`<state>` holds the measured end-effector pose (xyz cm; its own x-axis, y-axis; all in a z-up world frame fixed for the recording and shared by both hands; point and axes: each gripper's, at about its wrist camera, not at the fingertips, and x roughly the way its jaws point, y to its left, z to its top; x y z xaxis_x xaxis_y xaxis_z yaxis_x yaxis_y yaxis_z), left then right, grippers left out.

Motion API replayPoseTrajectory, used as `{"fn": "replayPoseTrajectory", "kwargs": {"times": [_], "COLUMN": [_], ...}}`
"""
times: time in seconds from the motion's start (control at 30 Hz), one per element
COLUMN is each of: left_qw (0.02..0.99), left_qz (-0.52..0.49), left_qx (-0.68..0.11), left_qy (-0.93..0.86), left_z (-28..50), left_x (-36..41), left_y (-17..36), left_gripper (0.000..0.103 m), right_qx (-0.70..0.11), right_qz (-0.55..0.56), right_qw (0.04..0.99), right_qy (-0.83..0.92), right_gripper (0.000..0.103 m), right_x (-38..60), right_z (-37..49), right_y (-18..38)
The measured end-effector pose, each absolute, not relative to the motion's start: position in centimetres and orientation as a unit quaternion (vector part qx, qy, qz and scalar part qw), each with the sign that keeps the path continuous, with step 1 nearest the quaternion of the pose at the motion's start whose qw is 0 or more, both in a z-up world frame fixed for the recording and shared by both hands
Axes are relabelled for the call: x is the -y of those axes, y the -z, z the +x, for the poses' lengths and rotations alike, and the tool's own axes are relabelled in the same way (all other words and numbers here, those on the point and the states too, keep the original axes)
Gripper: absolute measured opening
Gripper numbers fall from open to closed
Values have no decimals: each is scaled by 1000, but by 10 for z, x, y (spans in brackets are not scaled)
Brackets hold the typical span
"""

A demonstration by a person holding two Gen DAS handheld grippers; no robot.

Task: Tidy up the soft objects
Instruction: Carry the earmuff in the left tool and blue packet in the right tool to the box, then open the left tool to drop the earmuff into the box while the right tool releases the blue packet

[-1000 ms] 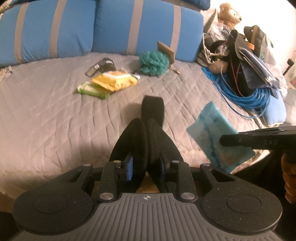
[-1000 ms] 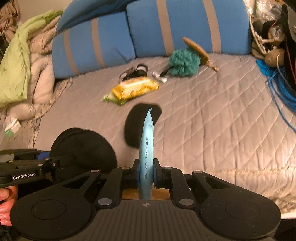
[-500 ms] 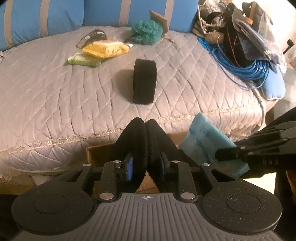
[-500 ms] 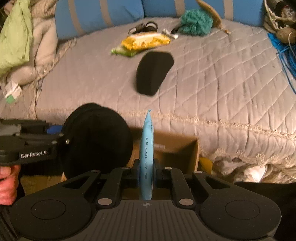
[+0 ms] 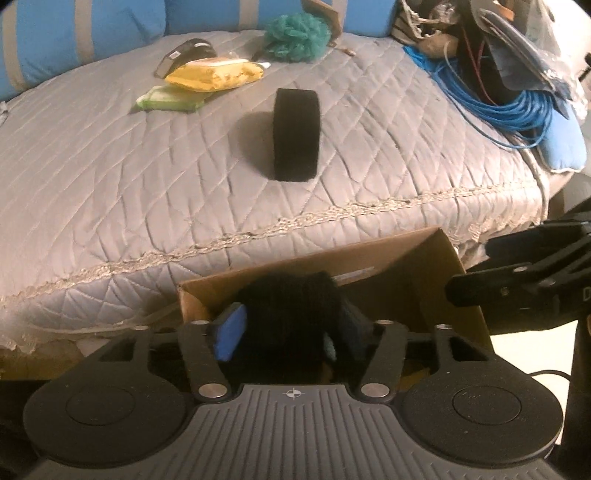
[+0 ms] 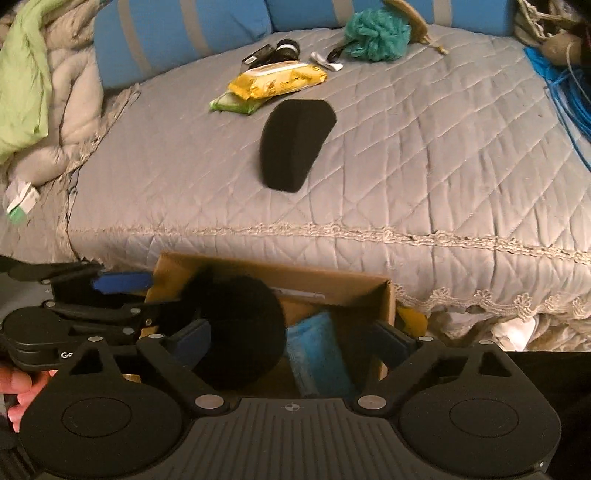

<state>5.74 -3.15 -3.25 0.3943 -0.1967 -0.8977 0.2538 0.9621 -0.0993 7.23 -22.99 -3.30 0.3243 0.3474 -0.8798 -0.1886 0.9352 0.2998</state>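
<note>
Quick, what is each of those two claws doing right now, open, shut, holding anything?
Left gripper: jaws just opening, black round pad loose between them, over the cardboard box.
Right gripper: open, jaws just opened, blue pack dropped into the box.

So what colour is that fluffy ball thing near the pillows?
The fluffy ball is teal green, clearest in the right wrist view, lying on the grey quilt by the blue pillows.

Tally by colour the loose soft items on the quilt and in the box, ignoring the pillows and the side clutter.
Black: 2, the black foam pad standing on the grey quilt and the round black foam pad over the cardboard box
Blue: 1, the light blue sponge cloth in the box
Yellow: 1, the yellow wipes pack
Green: 1, the green wipes pack under it
Teal: 1, the teal mesh bath pouf
Total: 6
</note>
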Motion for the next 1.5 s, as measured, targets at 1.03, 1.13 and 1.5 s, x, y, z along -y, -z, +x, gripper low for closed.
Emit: {"fn": "replayPoseTrajectory", "kwargs": {"times": [1.03,1.13,1.5], "left_qw": [790,795,823], "left_qz": [34,55,31], "left_qx": [-598,-591,-543], "left_qy": [136,130,161], "left_z": [98,92,69], "left_x": [62,65,48], "left_y": [70,68,45], "left_gripper": [32,20,33], "right_qx": [-529,-527,-518], "right_qz": [100,111,93], "right_qw": [835,836,840], "right_qy": [-112,-106,-129], "right_gripper": [99,99,99], "right_x": [252,258,246], "right_z": [79,79,76], "right_y": [29,29,22]}}
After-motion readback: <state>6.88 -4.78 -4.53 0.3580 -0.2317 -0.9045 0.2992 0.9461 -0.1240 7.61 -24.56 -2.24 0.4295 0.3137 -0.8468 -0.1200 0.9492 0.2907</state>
